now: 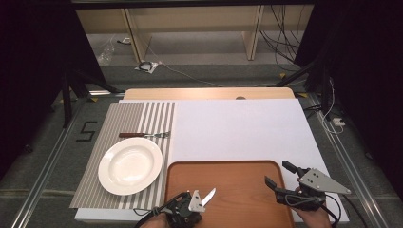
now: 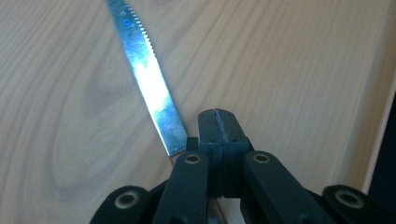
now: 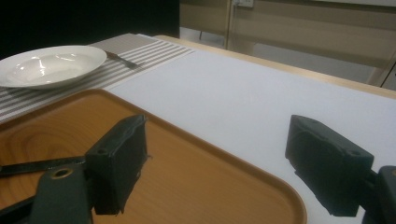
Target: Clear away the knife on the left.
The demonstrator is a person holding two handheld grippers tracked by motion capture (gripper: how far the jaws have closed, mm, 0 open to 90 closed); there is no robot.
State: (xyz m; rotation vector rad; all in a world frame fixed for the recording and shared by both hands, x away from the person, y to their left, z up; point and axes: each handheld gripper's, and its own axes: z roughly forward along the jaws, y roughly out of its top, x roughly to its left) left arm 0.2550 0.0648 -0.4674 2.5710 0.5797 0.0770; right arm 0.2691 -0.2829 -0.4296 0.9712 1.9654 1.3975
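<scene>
My left gripper (image 1: 192, 209) sits over the near left part of the brown wooden tray (image 1: 237, 190), shut on a knife (image 1: 209, 195) whose serrated steel blade points up and right. In the left gripper view the blade (image 2: 149, 79) runs out beside the closed jaws (image 2: 218, 114) above the tray's wood grain (image 2: 289, 70). My right gripper (image 1: 279, 173) stands open at the tray's right edge with nothing between its fingers (image 3: 116, 163). From the right gripper view the knife (image 3: 37, 165) shows dark over the tray (image 3: 187, 154).
A white plate (image 1: 130, 166) lies on a striped placemat (image 1: 142, 114) left of the tray, with a brown-handled fork (image 1: 147, 135) beyond it. A white sheet (image 1: 247, 128) covers the table behind the tray. The plate (image 3: 51, 65) and fork (image 3: 123, 59) appear far left in the right gripper view.
</scene>
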